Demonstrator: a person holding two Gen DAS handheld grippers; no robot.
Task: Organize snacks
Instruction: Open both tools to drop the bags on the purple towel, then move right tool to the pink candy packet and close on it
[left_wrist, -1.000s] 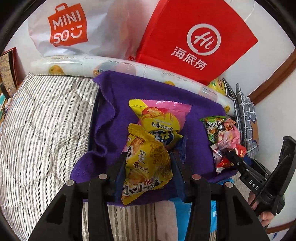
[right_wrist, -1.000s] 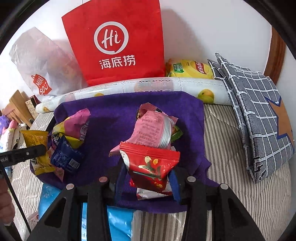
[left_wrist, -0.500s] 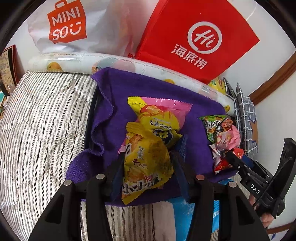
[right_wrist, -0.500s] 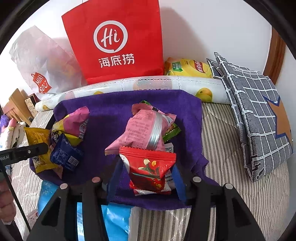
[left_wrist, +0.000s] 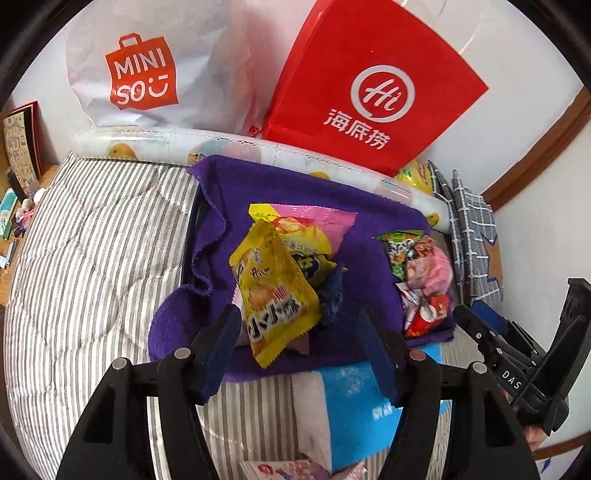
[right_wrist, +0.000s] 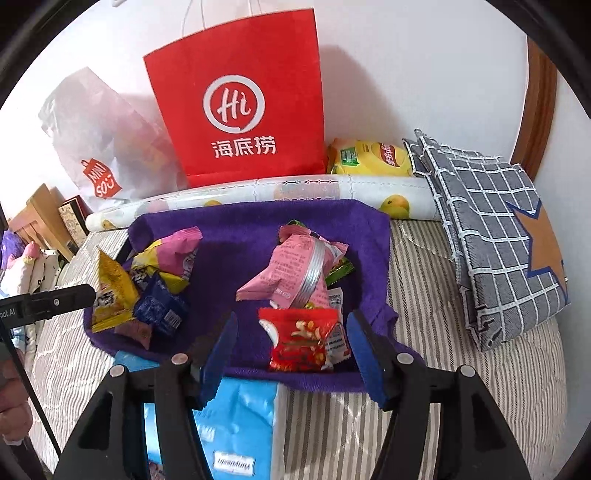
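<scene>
Right at my wrists, both sets of jaws have just been spreading apart. My left gripper (left_wrist: 299, 343) stands wide now, and the yellow snack packet (left_wrist: 275, 291) lies between the blue pads with a clear gap on the right side; on the left its edge sits just beside the pad and I cannot tell if it touches. Its near corner points toward me, its far end leans on the pile behind. My right gripper (right_wrist: 290, 349) is parted too, and the red snack packet (right_wrist: 304, 339) rests between its pads, free on both sides, lying on the purple towel (right_wrist: 236, 229).

Just under my fingers, a blue-and-white package (right_wrist: 243, 410) pokes out from beneath the towel's near edge, on the striped bedding (left_wrist: 92, 258).

A little farther on, behind the yellow packet, there's a pink-and-yellow bag (left_wrist: 314, 225) and a dark blue wrapper (left_wrist: 334, 295) at its right. Behind the red one, a pink packet (right_wrist: 299, 269) is propped up over a green wrapper.

Farther still, a rolled fruit-print sheet (right_wrist: 295, 190) runs along the towel's far edge. Against the wall stand a red paper bag (right_wrist: 240, 99), a white Miniso bag (left_wrist: 144, 70) to its left, and a folded checked cloth (right_wrist: 495, 214) off to the right
</scene>
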